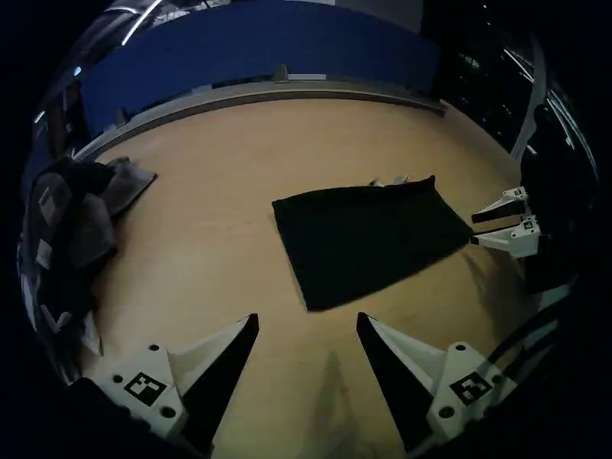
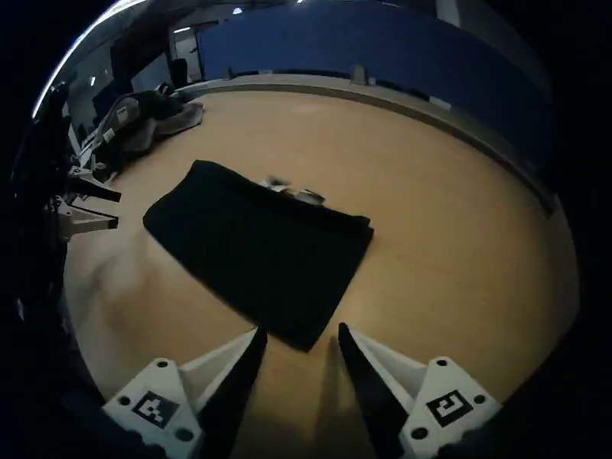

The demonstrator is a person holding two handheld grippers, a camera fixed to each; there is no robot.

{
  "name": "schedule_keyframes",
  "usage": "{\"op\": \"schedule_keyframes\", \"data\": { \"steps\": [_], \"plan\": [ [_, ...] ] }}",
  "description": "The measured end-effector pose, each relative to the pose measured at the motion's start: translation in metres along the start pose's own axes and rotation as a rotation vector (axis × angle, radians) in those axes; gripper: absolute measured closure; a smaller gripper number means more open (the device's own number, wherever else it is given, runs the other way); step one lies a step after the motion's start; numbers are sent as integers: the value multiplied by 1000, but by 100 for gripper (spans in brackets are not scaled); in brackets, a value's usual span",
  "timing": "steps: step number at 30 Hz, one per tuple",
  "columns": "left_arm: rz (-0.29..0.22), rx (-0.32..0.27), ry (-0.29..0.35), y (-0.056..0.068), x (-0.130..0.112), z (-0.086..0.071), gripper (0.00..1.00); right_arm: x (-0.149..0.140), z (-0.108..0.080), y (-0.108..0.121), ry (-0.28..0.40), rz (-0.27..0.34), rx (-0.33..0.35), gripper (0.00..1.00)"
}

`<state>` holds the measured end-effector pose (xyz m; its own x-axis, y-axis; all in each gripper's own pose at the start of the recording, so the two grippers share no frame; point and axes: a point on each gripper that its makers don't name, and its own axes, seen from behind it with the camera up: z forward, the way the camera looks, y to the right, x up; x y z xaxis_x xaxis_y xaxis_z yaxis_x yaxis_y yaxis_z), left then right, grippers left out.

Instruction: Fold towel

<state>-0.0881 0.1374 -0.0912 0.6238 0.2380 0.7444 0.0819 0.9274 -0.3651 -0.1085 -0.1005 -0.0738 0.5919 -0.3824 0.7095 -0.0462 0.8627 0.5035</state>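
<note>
- In the left gripper view the left tongs sit at 6 o'clock. They are spread wide, with only the bare wooden desk between their fingers.
- Just ahead, toward 1 o'clock, the dark towel lies flat on the desk as a rough rectangle. Its near corner stops short of those fingertips.
- In the right gripper view the right tongs sit at 6 o'clock, also spread. The towel's near corner lies right at the gap between the fingertips and is not pinched.
- From the left gripper view, the right tongs come in at 3 o'clock with fingers apart, aimed at the towel's right-hand corner. Whether they touch the cloth cannot be told.
- From the right gripper view, the left tongs show at 9 o'clock, beside the towel's left end and apart from it.
- A few small pale scraps peek out just past the towel's far edge, near 12 o'clock.
- A heap of grey clothes lies at 9 o'clock in the left gripper view, well apart from the towel.
- A blue partition runs along the desk's far edge at 12 o'clock.
</note>
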Motion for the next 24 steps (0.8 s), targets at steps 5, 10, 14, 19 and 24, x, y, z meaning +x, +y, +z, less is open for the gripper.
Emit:
{"op": "schedule_keyframes", "data": {
  "steps": [5,10,14,19,24],
  "plan": [
    [1,0,1,1,0,0,5,-5,3,-1,-18,1,10,44],
    [2,1,0,1,-1,0,5,-8,7,2,-28,31,15,69],
    [2,3,-2,2,-2,0,5,-8,8,2,-29,51,22,79],
    [3,6,-3,1,-3,-1,5,-10,8,2,-36,62,28,92],
    [3,8,-4,2,-4,-1,5,-8,7,-1,-37,66,39,94]
  ]
}}
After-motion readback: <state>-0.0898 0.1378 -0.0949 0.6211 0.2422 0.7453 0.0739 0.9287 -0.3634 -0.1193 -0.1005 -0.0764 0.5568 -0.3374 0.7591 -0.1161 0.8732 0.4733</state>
